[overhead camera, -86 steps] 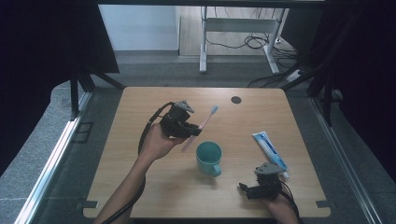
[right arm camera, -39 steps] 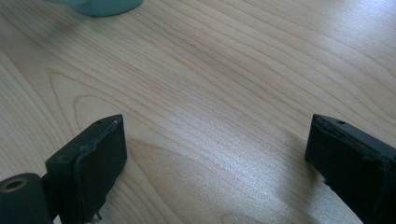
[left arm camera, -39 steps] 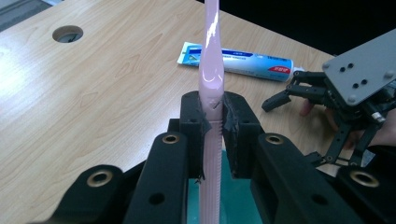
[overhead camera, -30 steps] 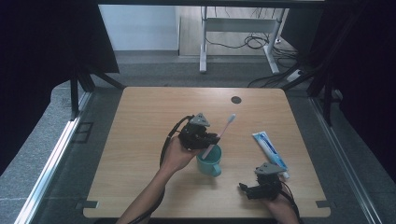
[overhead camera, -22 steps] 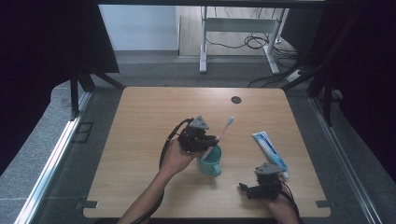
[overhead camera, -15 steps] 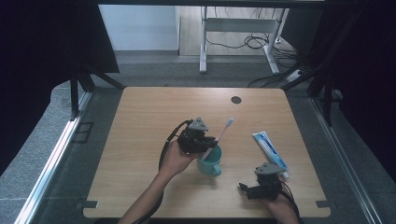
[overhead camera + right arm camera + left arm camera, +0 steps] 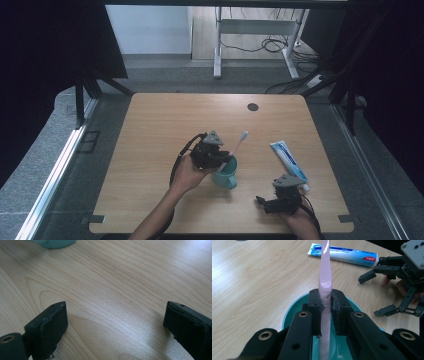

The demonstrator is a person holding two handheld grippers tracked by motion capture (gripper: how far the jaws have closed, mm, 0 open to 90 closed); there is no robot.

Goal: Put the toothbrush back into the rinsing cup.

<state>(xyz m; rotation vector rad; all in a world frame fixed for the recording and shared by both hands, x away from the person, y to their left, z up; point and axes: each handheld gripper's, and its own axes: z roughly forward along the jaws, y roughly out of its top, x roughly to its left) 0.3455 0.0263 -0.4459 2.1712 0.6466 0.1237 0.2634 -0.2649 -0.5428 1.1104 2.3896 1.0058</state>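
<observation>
So the left tool point(image 7: 326, 302) is clamped on a pink toothbrush point(image 7: 324, 275), handle end already dipping into the teal cup point(image 7: 226, 172), which stands nearer the bench's front edge than its back, about mid-width. Looks nearly done to me: just lower it and let go. The right tool point(image 7: 280, 200) rests open with nothing in it near the front right corner, and the toothpaste tube point(image 7: 289, 159) is untouched by the right edge.
</observation>
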